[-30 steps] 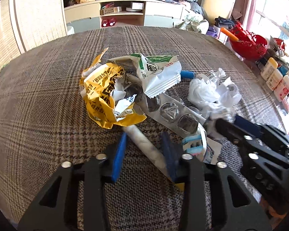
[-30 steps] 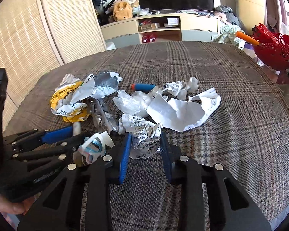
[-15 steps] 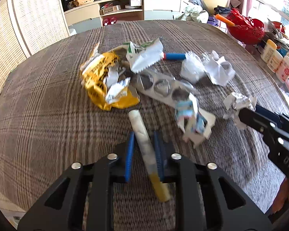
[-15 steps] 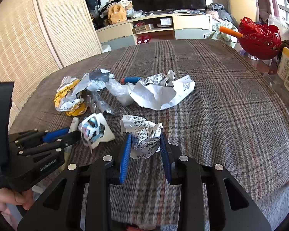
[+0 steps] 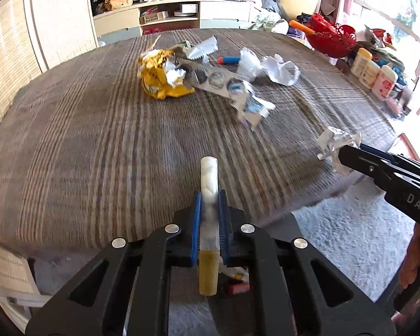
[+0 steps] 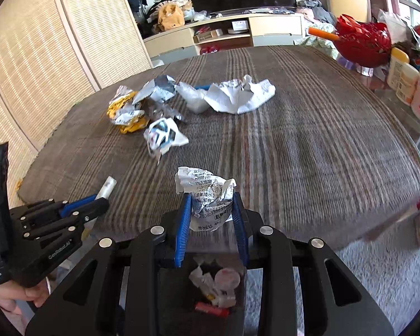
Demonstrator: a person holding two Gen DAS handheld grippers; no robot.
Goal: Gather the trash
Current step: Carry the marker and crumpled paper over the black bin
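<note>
White tube with yellow end, clamped lengthwise. Crumpled printed paper, pinched. Yellow wrapper, blister pack, white scraps heaped on plaid cloth.

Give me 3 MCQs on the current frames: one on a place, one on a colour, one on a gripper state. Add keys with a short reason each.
1. Where is the trash bin?
A. on the table
B. below the table edge, under the right gripper
C. on the shelf

2. What colour is the big crumpled snack bag?
A. yellow
B. green
C. purple

3. What is the left gripper doing?
A. open and empty
B. shut on the white-and-yellow tube
C. shut on the crumpled receipt

Key:
1 B, the bin with scraps shows on the floor behind the fingers.
2 A, it is plainly yellow.
3 B, the blue pads press the tube from both sides.
</note>
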